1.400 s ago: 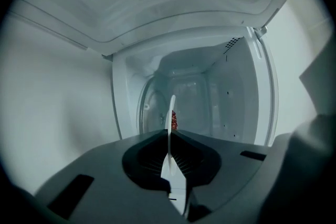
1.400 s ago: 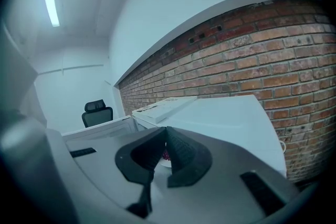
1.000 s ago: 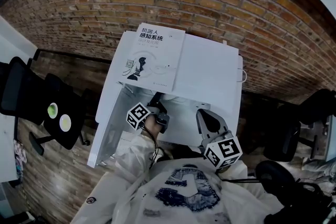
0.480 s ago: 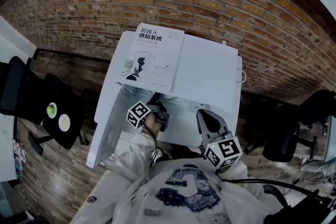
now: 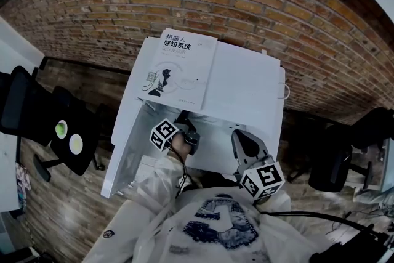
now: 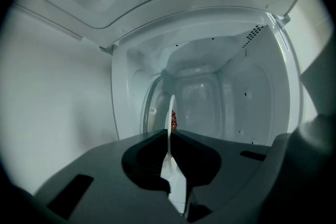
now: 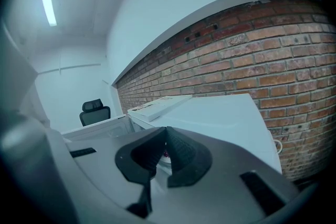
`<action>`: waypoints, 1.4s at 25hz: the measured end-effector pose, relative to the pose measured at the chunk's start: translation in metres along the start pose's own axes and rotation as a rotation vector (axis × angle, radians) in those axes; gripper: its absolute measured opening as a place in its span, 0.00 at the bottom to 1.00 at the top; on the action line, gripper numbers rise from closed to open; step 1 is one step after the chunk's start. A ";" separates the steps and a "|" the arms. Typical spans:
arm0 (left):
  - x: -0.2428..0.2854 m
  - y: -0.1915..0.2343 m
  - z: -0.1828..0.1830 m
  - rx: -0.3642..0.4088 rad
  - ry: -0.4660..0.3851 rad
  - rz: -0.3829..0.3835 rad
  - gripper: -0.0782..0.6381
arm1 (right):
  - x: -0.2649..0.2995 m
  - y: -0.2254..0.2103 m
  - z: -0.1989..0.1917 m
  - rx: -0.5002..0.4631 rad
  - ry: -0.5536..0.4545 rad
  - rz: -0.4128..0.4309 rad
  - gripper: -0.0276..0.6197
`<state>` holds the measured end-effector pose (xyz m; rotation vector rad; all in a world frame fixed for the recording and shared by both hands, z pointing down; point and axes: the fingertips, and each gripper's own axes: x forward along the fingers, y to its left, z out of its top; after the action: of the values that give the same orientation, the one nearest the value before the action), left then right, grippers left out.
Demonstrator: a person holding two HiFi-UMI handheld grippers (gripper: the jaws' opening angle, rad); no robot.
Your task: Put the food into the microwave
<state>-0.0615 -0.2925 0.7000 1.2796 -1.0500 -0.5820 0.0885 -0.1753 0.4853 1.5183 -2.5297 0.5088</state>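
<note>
Microwave (image 5: 246, 89): white, door open to my left, a book (image 5: 178, 68) lies on top.
My left gripper (image 6: 169, 136): clenched on the rim of a thin white plate (image 6: 170, 113), which reaches into the microwave.
My right gripper (image 7: 164, 136): jaws together, nothing between them, outside the microwave.
Food (image 6: 174, 120): red, on the plate.

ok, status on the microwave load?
Left gripper shut on plate rim; right gripper shut, empty, outside. Plate with red food at microwave mouth. Door open, nothing in the way.
</note>
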 end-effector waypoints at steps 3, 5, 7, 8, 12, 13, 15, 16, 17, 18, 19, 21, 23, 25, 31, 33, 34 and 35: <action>0.001 -0.002 0.000 0.021 0.001 0.012 0.13 | 0.001 0.000 0.000 0.002 0.001 0.002 0.06; 0.002 -0.002 0.000 0.038 -0.002 0.019 0.13 | 0.001 0.000 -0.001 0.002 0.002 0.002 0.06; 0.004 -0.003 0.000 0.059 -0.005 0.028 0.13 | 0.001 -0.001 -0.001 0.002 0.003 0.001 0.06; 0.004 -0.004 0.001 0.073 -0.006 0.034 0.13 | 0.000 -0.002 -0.001 0.002 0.004 0.001 0.06; 0.005 -0.005 0.001 0.103 -0.014 0.047 0.13 | 0.000 -0.003 -0.001 0.001 0.004 0.000 0.06; 0.005 -0.005 0.001 0.101 -0.016 0.047 0.13 | 0.000 -0.004 -0.001 0.002 0.004 0.000 0.06; 0.005 -0.005 0.000 0.099 -0.018 0.043 0.13 | 0.000 -0.004 -0.002 0.003 0.004 -0.001 0.06; 0.006 -0.005 0.000 0.098 -0.018 0.040 0.13 | 0.000 -0.005 -0.002 0.004 0.004 0.000 0.06; 0.006 -0.006 -0.001 0.096 -0.019 0.035 0.13 | 0.000 -0.005 -0.002 0.005 0.004 0.000 0.06; 0.006 -0.006 -0.001 0.094 -0.019 0.030 0.13 | 0.001 -0.004 -0.003 0.005 0.005 0.001 0.06; 0.006 -0.007 -0.001 0.093 -0.020 0.025 0.13 | 0.001 -0.004 -0.003 0.005 0.005 0.002 0.06; 0.006 -0.009 -0.001 0.090 -0.023 0.015 0.14 | 0.000 -0.003 -0.003 -0.001 0.007 0.003 0.06; 0.006 -0.011 -0.001 0.089 -0.027 0.008 0.14 | 0.000 -0.003 -0.003 -0.004 0.007 0.003 0.06; 0.005 -0.012 0.000 0.091 -0.033 0.005 0.17 | -0.001 -0.004 -0.003 -0.001 0.007 0.002 0.06; 0.007 -0.018 -0.002 0.127 -0.025 0.007 0.26 | -0.001 -0.005 -0.004 0.007 0.008 0.000 0.06; 0.007 -0.019 -0.003 0.134 -0.025 0.008 0.29 | -0.001 -0.004 -0.004 0.007 0.008 0.002 0.06; 0.007 -0.020 -0.004 0.144 -0.025 0.011 0.30 | -0.001 -0.004 -0.004 0.006 0.008 0.003 0.06; 0.006 -0.021 -0.004 0.160 -0.025 0.014 0.33 | -0.001 -0.004 -0.004 0.005 0.008 0.004 0.06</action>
<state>-0.0509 -0.3009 0.6818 1.4057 -1.1436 -0.5125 0.0920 -0.1748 0.4893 1.5102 -2.5276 0.5208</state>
